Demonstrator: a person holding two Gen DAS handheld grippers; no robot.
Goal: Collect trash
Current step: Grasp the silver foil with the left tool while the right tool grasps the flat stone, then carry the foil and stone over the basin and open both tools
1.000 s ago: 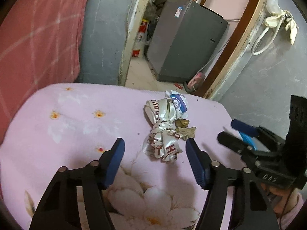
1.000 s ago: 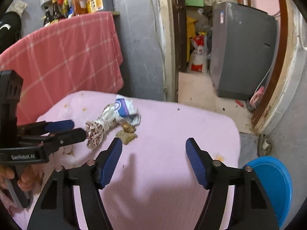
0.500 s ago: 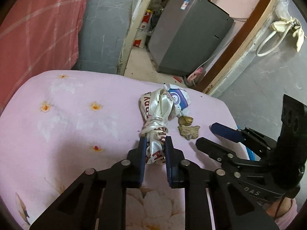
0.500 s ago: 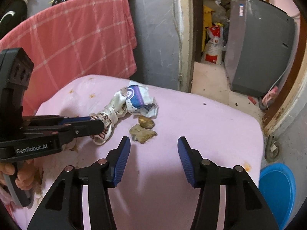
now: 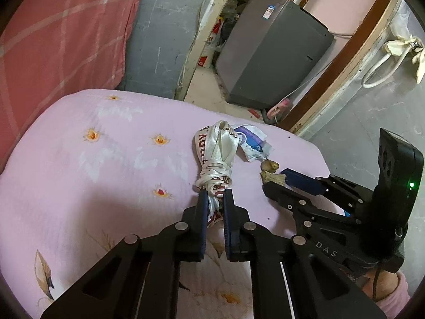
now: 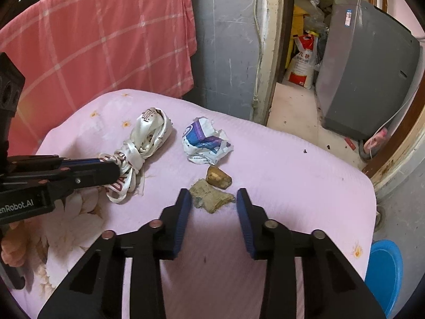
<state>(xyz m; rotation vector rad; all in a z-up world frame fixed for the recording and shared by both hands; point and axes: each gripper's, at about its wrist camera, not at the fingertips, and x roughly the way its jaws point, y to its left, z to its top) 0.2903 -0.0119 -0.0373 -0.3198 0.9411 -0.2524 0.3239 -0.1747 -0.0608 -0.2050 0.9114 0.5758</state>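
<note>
My left claw (image 5: 213, 199) is clenched on the near end of the knotted white ribbon (image 5: 216, 156), and both blue pads press on the cloth. The ribbon lies on the pink flowered bed cover (image 5: 106, 159), and its looped end points away from me toward the grey wall.

I take the crumpled white and blue wrapper (image 6: 204, 142) as my landmark. The ribbon is just to the left of the wrapper; in the left wrist view they seem to touch, but in the right wrist view I see a narrow strip of cover between them. On the near side of the wrapper sits a small brown lump (image 6: 218, 176), and against this lump, nearer to me, lies a flat greyish-brown scrap (image 6: 211, 199).

My right claw (image 6: 213, 199) is released. Its two fingers stand on either side of the flat scrap, with a small gap on each side, so they grasp nothing. Whether the tips touch the cover, I cannot tell.

Far to the right of the wrapper, past the edge of the bed and lower, is a blue basin (image 6: 385, 271).
</note>
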